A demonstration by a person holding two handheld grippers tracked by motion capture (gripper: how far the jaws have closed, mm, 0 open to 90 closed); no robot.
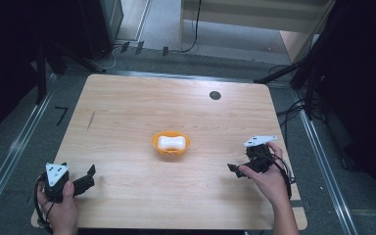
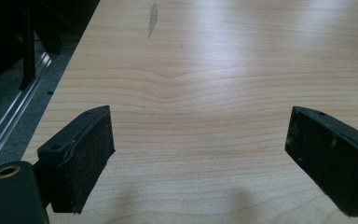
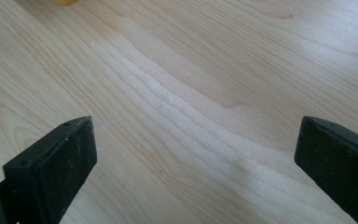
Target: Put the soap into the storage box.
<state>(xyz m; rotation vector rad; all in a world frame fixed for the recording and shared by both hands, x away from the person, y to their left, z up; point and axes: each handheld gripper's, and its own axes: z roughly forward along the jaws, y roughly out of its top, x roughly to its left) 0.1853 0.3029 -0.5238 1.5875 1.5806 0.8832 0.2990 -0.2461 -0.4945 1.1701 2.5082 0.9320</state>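
Both tongs wide open, empty: left tongs (image 1: 89,175) & right tongs (image 1: 236,170) at near corners. Orange bowl (image 1: 171,142) w/ white piece (image 1: 170,142) mid-surface (image 1: 127,107) (probably the target). Approach level, jaws straddling rim.

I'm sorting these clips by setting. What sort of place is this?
Probably a lab or recording bay rather than a home: a bare wooden table ringed by dark curtains, metal floor rails and loose cables. An orange bowl sits mid-table; each hand holds an open tool: left tool, right tool.
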